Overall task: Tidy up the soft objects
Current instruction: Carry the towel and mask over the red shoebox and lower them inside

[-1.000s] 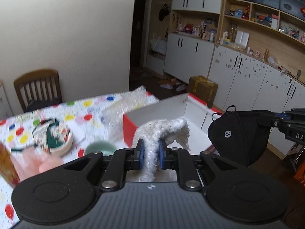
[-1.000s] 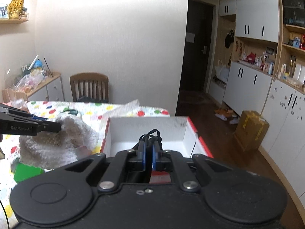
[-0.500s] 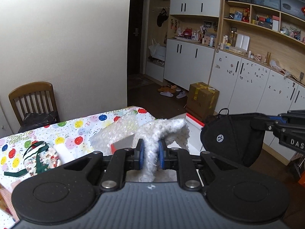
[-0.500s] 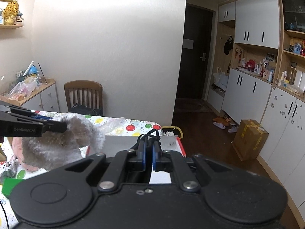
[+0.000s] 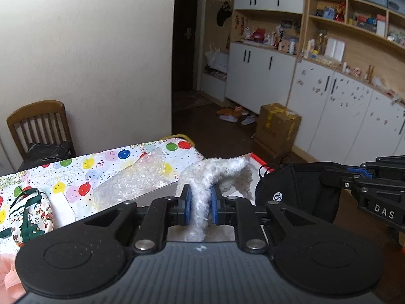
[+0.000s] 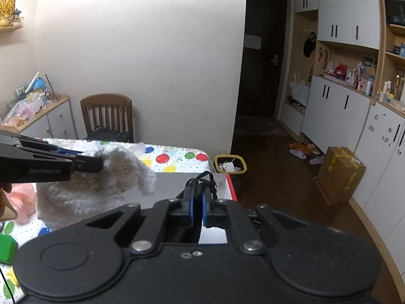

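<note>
Both grippers have drifted sideways away from the table over the last second, so the red-edged white box (image 5: 255, 160) that filled the middle of the left wrist view now shows only a corner behind the cloth, and more dark floor lies open ahead. From the left wrist, the left gripper (image 5: 200, 204) is clamped on a white fluffy cloth (image 5: 215, 174), a shaggy, chenille-like piece that rises between the blue pads (image 5: 187, 204), folds over and droops to the right. Just to its right hangs a smooth black fabric pouch (image 5: 291, 190) with a small round white logo, pinched at its right edge by the right gripper (image 5: 326, 174), whose black fingers reach in from the frame edge. Left of the cloth, crinkled clear bubble wrap (image 5: 131, 179) lies on the balloon-print tablecloth (image 5: 83, 164), beside a Christmas-print fabric pouch (image 5: 27, 217). From the right wrist, the right gripper (image 6: 198, 209) has its blue pads nearly together with only a slim gap; black cord loops (image 6: 202, 178) stick up just past the tips, probably part of the pouch, though the fabric itself is hidden below the gripper body. At the left, the left gripper (image 6: 101, 163) comes in level, closed on the fluffy cloth (image 6: 83, 192), which sags in a woolly grey-white bundle over the table. Beyond it sit a pink soft item (image 6: 21, 200) and the box's (image 6: 231, 186) red rim.
</note>
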{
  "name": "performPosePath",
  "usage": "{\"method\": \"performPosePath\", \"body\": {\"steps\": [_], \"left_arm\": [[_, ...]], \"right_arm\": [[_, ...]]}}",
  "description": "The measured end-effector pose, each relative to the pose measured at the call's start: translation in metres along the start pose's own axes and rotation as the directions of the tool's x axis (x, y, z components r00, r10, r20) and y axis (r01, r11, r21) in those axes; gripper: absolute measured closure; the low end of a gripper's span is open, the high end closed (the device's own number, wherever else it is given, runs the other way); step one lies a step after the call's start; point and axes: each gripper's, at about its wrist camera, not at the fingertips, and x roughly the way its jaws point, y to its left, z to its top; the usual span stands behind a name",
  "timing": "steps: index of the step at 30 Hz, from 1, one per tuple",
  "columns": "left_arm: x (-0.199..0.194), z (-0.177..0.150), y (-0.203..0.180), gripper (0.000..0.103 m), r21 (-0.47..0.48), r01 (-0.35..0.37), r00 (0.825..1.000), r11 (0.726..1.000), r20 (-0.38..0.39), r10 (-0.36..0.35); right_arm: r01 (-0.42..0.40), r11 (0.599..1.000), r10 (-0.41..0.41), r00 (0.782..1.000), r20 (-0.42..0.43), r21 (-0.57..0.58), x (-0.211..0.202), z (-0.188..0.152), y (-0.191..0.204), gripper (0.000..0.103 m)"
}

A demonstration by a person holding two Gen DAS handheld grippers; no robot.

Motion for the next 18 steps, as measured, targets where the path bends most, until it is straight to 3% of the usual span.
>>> {"method": "performPosePath", "body": {"steps": [4,18], "left_arm": [[0.027,0.0,-0.004,0.088,-0.037,-0.007,0.999,0.999,-0.037,0.005],[0.106,-0.02,-0.02,0.088,-0.032,-0.025,0.986,0.999,-0.163,0.019]], "right_arm": [[0.001,1.0,-0.001,1.0,-0.031,-0.016,0.024,0.0,0.0,0.098],[-0.035,0.998,0.026,0.986,-0.164,-0.053,0.089,-0.021,-0.001,0.098]]}}
